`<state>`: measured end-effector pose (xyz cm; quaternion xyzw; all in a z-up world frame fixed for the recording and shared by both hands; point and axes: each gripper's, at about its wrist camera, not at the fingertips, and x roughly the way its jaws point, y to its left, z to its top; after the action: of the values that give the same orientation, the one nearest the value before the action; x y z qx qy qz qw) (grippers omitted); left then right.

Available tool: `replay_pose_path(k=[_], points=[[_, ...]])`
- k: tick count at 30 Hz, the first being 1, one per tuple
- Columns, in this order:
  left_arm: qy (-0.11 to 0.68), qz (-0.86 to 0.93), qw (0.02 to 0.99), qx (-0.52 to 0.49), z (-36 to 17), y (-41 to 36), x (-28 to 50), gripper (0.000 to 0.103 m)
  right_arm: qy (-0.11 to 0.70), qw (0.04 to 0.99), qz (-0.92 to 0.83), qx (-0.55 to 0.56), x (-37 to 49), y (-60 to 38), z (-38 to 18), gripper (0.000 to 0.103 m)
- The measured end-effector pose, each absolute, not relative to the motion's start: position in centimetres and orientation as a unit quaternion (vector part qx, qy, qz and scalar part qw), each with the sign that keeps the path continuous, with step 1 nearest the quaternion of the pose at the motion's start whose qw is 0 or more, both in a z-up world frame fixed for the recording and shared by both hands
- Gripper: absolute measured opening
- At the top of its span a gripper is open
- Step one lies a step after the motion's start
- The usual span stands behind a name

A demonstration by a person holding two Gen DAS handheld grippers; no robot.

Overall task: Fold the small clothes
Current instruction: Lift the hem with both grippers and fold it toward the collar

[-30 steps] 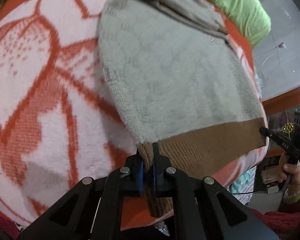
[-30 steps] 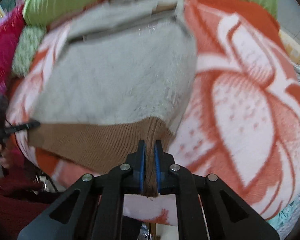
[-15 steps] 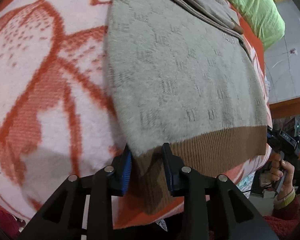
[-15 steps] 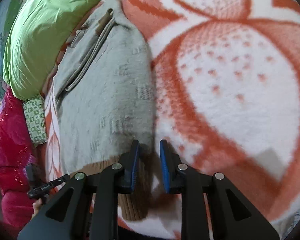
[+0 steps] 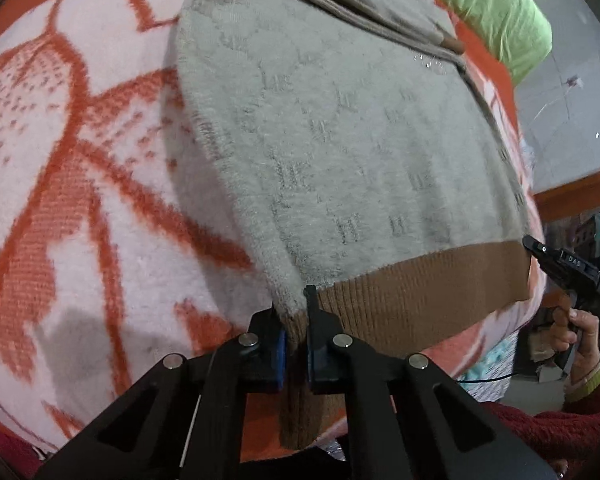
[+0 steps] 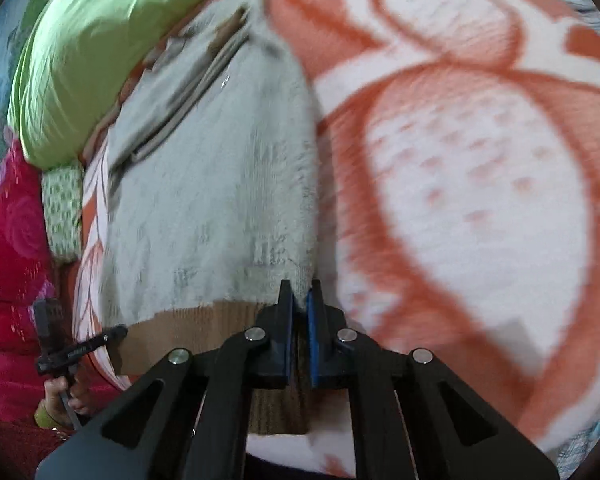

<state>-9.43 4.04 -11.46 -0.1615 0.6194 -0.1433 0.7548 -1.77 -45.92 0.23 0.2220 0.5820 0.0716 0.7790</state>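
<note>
A grey fuzzy sweater (image 5: pixel 360 160) with a brown ribbed hem (image 5: pixel 420 296) lies flat on an orange-and-white blanket (image 5: pixel 80 200). My left gripper (image 5: pixel 296 308) is closing, its blue pads pressing on the hem's left corner. Across the hem, my right gripper (image 5: pixel 534 246) meets the far corner, with a hand (image 5: pixel 580 332) on its grip. In the right wrist view the same sweater (image 6: pixel 220 200) runs up and left, and my right gripper (image 6: pixel 300 296) is closing with the hem's corner pinched between its pads. My left gripper (image 6: pixel 114 334) shows small at the other corner.
A green pillow (image 6: pixel 100 40) lies just beyond the sweater's collar. Red flowered bedding (image 6: pixel 8 260) and a small green-patterned cloth (image 6: pixel 62 208) sit at the bed's left side. The blanket (image 6: pixel 480 200) spreads wide to the right of the sweater. A tiled floor (image 5: pixel 572 100) lies beyond the bed.
Both grippers opened half a second ago with the hem between their fingers, then shut on its corners again. The right gripper rolled and shifted; the sweater now lies flatter.
</note>
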Motion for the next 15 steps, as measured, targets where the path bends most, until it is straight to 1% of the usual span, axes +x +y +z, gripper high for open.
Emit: replay_pose_path(k=[4, 6, 10, 15], points=[[0.629, -0.134, 0.741, -0.194, -12.6, 5.0, -9.3, 0.004, 0.594, 0.761, 0.064, 0.253, -1.1, -48.2, -0.4, 0.007], [0.614, -0.141, 0.745, -0.217, -11.6, 5.3, -9.2, 0.004, 0.589, 0.759, 0.089, 0.265, -0.7, -47.2, 0.4, 0.007], [0.579, -0.153, 0.757, -0.261, -8.8, 6.2, -8.5, 0.004, 0.547, 0.764, 0.147, 0.309, 1.0, -45.9, 3.0, 0.007], [0.516, -0.158, 0.795, -0.278, -4.2, 7.7, -4.2, 0.004, 0.495, 0.778, 0.194, 0.336, 5.9, -44.3, 5.9, 0.007]])
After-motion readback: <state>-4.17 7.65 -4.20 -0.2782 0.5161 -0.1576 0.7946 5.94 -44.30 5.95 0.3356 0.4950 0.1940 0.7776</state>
